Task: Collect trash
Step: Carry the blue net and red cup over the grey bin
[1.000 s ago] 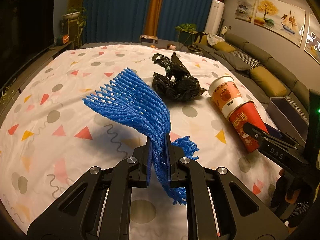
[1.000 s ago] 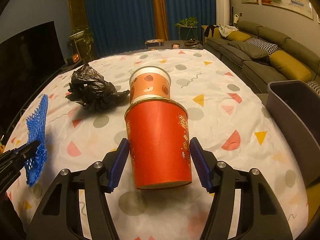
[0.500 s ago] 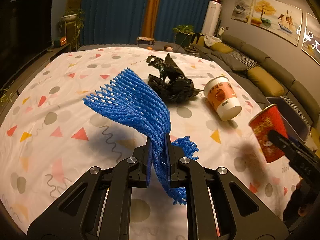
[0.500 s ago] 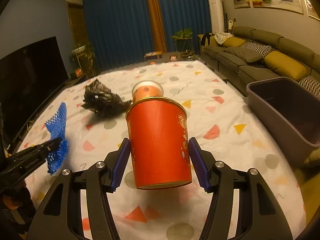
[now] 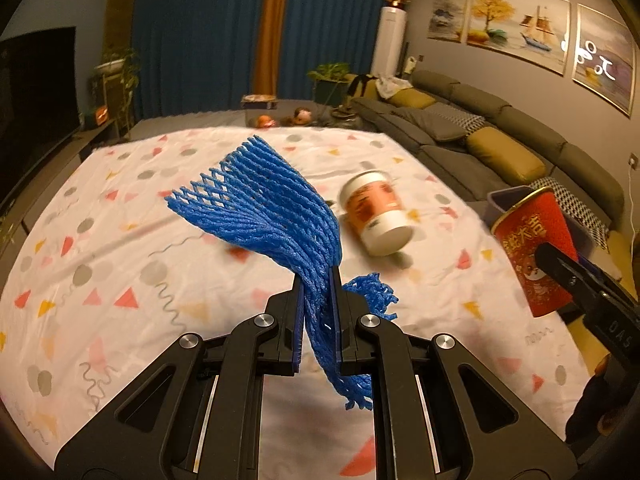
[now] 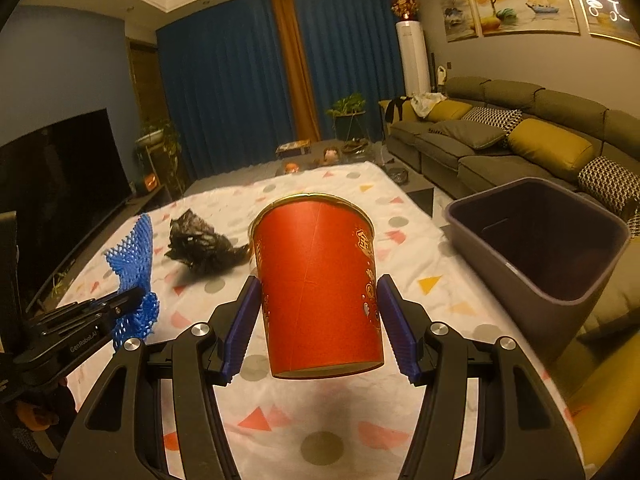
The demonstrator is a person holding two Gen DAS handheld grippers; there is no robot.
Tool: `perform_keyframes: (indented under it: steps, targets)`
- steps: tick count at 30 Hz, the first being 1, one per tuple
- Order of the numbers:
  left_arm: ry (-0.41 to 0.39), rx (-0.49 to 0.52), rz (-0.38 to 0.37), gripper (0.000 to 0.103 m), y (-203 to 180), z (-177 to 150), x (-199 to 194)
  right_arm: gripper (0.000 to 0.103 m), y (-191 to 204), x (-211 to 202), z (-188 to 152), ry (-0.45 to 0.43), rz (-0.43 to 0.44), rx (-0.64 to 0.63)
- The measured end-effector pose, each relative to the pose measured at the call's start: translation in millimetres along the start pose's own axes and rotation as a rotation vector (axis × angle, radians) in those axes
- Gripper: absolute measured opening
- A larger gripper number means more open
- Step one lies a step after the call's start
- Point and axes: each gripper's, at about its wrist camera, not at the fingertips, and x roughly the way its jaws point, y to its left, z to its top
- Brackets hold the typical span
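My left gripper (image 5: 317, 280) is shut on a blue foam net (image 5: 264, 208) and holds it above the table; the net also shows at the left of the right wrist view (image 6: 134, 252). My right gripper (image 6: 318, 304) is shut on a red paper cup (image 6: 318, 284), lifted off the table; the cup shows at the right of the left wrist view (image 5: 536, 248). An orange and white paper cup (image 5: 376, 216) lies on its side on the table. A crumpled black plastic bag (image 6: 202, 246) lies on the table; the net hides it in the left wrist view.
The table wears a white cloth with coloured shapes (image 6: 404, 208). A dark grey open bin (image 6: 536, 240) stands off the table's right edge. A sofa (image 6: 520, 136) runs along the right wall and a TV (image 6: 60, 176) stands at the left.
My right gripper has lifted the red cup off the table and carried it up, with the bin now closer in view. My left gripper has risen and swung right with the net.
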Motion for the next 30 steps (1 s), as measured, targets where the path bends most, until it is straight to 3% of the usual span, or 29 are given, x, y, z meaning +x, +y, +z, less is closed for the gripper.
perform_keyframes:
  steps: [13, 30]
  targets:
    - [-0.025, 0.097, -0.087, 0.010, -76.9, 23.2, 3.2, 0.058, -52.9, -28.7, 12.9, -0.078, -0.060, 0.074]
    - [-0.061, 0.258, -0.301, 0.011, -222.4, 64.8, 51.0, 0.058, -166.7, -42.6, 39.0, -0.190, -0.272, 0.222]
